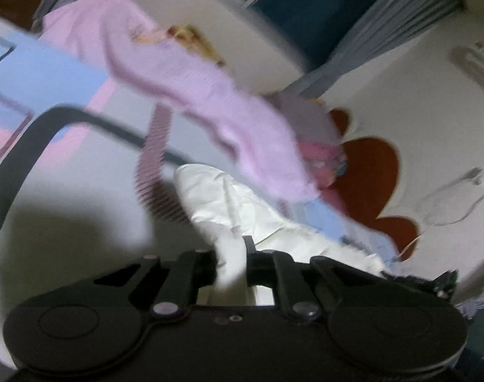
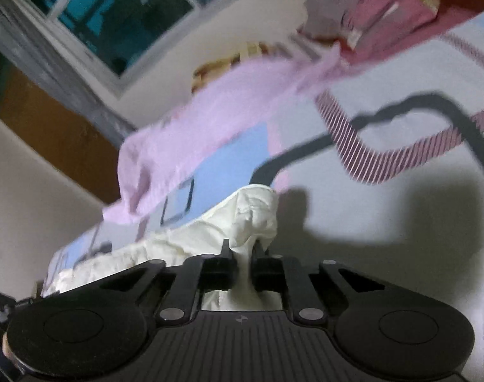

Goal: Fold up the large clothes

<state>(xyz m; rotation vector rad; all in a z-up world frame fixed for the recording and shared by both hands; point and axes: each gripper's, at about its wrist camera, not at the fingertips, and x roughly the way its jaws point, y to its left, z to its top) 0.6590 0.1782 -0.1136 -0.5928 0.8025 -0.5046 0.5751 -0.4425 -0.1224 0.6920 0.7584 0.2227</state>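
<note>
Bedroom scene, both views motion-blurred. Bedsheet (image 2: 385, 238) is pale grey with blue blocks, a pink striped band and a dark curved line; we work on the bed. Behind it we see a window (image 2: 114, 22) with dark glass, grey curtains (image 1: 401, 19) and white walls.

White garment (image 1: 242, 203) lies on the sheet between our two grippers, crumpled and stretched across the near part of the bed. Left gripper (image 1: 232, 267) has its jaws closed on one end of the white cloth; fabric bunches up between them. Right gripper (image 2: 243, 254) also has its jaws clamped on the garment (image 2: 254, 213), with a wad of cloth standing up just past the tips.

Pink towel-like cloth (image 1: 191, 82) lies farther back across the bed, apart from the white garment. Same pink cloth (image 2: 210, 121) shows in the right view, running to the bed edge. Pile of darker pink clothing (image 2: 391, 9) sits at the far end. We can't tell what kind of garment the white one is.
</note>
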